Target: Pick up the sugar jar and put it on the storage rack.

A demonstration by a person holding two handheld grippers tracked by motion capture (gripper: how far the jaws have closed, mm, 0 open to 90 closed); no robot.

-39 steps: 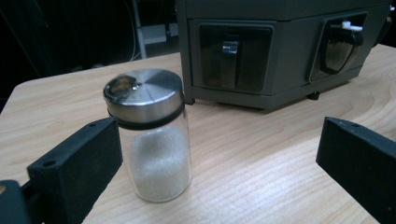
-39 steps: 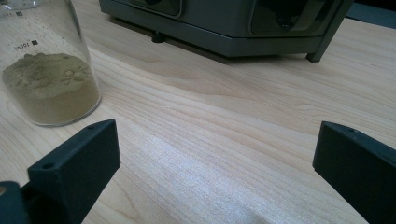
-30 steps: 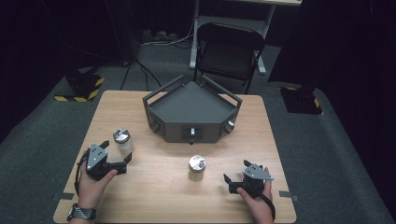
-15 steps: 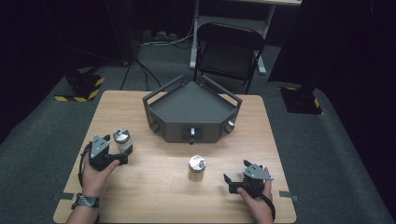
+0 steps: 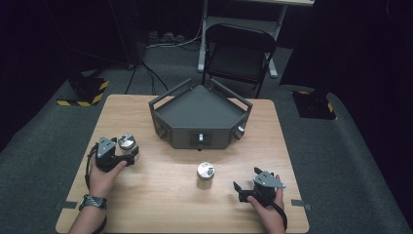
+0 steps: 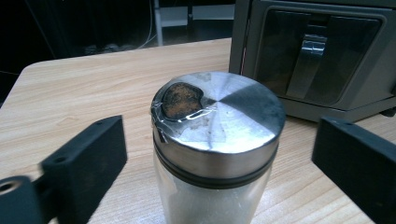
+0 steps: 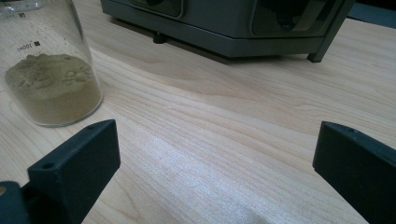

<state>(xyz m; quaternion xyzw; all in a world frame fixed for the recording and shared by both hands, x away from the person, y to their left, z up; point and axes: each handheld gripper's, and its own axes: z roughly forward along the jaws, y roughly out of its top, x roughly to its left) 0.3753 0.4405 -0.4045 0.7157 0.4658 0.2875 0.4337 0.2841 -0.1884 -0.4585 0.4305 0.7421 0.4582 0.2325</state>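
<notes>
A glass jar of white grains with a steel lid (image 5: 127,143) (image 6: 217,121) stands at the table's left. My left gripper (image 5: 128,153) (image 6: 219,156) has its jaws on either side of the jar; they have just been closing, and a gap remains on both sides. A second steel-lidded jar (image 5: 205,171) holding tan powder (image 7: 51,88) stands mid-table. My right gripper (image 5: 242,189) (image 7: 219,163) rests open near the front right, to the right of that jar, with bare wood between its jaws.
A dark grey five-sided case (image 5: 199,114) (image 6: 317,56) (image 7: 224,23) with knobs and a metal latch sits at the table's back middle. Behind the table stands a folding chair (image 5: 238,53). Striped floor bases (image 5: 87,92) lie beside the table.
My left hand has moved forward and right to the white-grain jar, so its jaws now flank it. The right hand and the tan jar have stayed put.
</notes>
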